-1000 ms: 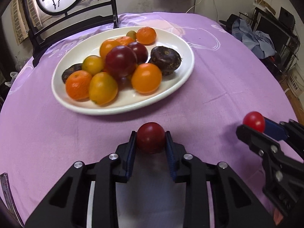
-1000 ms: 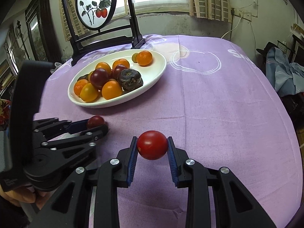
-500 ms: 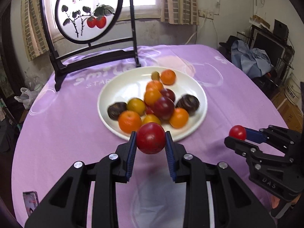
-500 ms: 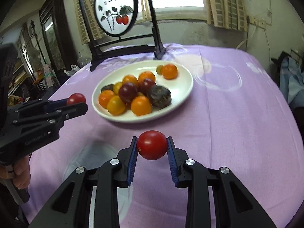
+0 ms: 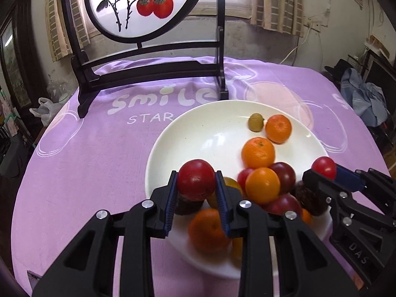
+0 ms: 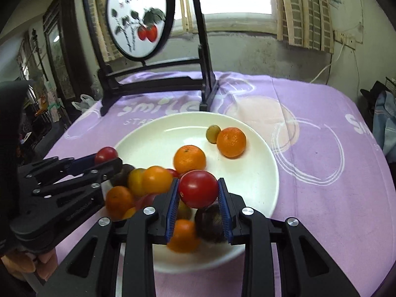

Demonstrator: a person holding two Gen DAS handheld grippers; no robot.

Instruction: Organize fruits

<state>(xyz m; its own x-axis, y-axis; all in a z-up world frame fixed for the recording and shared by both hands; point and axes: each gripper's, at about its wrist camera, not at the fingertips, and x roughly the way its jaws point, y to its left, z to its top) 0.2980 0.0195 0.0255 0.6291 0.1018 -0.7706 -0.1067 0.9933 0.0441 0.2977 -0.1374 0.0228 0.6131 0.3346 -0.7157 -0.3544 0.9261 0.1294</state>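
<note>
Left gripper point(image 5: 196, 185): closed on a dark red tomato point(image 5: 196, 179), held above the near left of the white plate point(image 5: 198, 133), likely for release there.
Right gripper point(image 6: 198, 194): closed on a brighter red tomato point(image 6: 198, 188), above the near fruit heap, same apparent purpose.
Plate on purple bench cloth point(image 5: 86, 160): oranges point(image 5: 258, 152), dark tomatoes and a small green fruit point(image 5: 256, 122) heaped near and right; far left bare, best room for setting down.

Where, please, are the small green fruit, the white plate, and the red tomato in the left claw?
small green fruit point(image 5: 256, 122), left wrist view, its middle.
white plate point(image 5: 198, 133), left wrist view, bare inside.
red tomato point(image 5: 196, 179), left wrist view, its front.
</note>
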